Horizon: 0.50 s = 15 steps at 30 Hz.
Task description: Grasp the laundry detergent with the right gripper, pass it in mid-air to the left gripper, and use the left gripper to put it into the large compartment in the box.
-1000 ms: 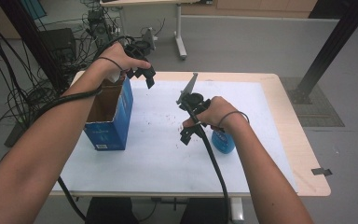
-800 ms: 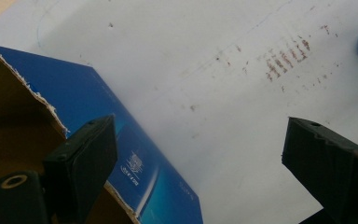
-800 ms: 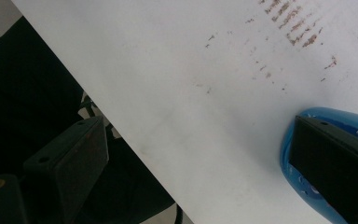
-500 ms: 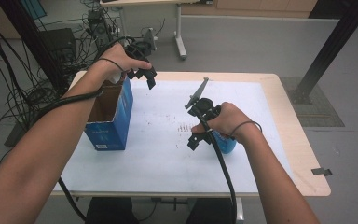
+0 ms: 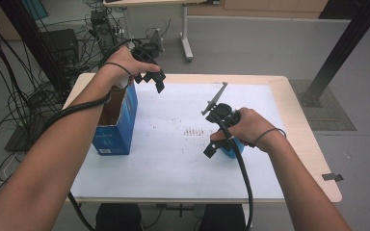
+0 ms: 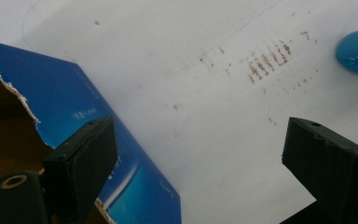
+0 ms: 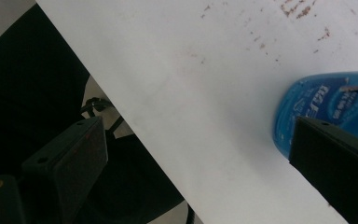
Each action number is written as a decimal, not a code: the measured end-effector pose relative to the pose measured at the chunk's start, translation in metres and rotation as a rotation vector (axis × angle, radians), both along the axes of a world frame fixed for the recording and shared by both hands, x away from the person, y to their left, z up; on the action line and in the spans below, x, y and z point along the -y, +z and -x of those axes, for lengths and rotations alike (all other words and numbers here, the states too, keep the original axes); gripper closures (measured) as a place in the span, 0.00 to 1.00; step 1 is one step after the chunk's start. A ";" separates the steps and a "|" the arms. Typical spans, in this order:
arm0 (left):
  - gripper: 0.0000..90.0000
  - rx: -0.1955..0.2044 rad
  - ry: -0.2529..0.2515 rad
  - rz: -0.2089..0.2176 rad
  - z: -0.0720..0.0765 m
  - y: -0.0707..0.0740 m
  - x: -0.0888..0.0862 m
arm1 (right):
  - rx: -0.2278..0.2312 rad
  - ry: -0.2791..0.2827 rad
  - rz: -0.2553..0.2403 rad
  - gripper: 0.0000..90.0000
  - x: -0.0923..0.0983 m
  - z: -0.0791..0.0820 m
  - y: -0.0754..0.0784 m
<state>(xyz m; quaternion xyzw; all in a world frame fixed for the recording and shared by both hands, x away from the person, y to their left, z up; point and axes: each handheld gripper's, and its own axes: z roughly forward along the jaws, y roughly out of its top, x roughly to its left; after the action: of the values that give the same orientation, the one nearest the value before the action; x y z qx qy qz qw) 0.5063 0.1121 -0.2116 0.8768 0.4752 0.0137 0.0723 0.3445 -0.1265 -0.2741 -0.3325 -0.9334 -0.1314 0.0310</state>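
Right claw (image 5: 211,150), slid toward counter's right edge, now gaping empty beside glossy blue plastic bottle (image 7: 326,109), ready to grasp; left claw (image 5: 152,81) open, empty

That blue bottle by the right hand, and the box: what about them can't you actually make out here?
- Blue bottle: in the high view the right hand covers most of it; the right gripper view cuts it off at the edge, and its label is too blurred to read.
- Blue box: its contents are hidden in the high view by the left forearm and its own walls; the left gripper view shows just a torn cardboard corner. Its print is too small to read.
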 end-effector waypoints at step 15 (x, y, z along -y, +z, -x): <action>0.12 -0.005 0.042 0.013 0.011 -0.004 0.014 | 0.001 0.027 -0.046 0.05 0.034 0.019 -0.001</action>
<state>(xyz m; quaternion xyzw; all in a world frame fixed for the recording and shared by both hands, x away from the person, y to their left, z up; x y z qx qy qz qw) 0.4949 0.0979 -0.2160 0.8663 0.4936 0.0102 0.0764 0.3257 -0.1603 -0.2750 -0.3189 -0.9346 -0.1524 0.0401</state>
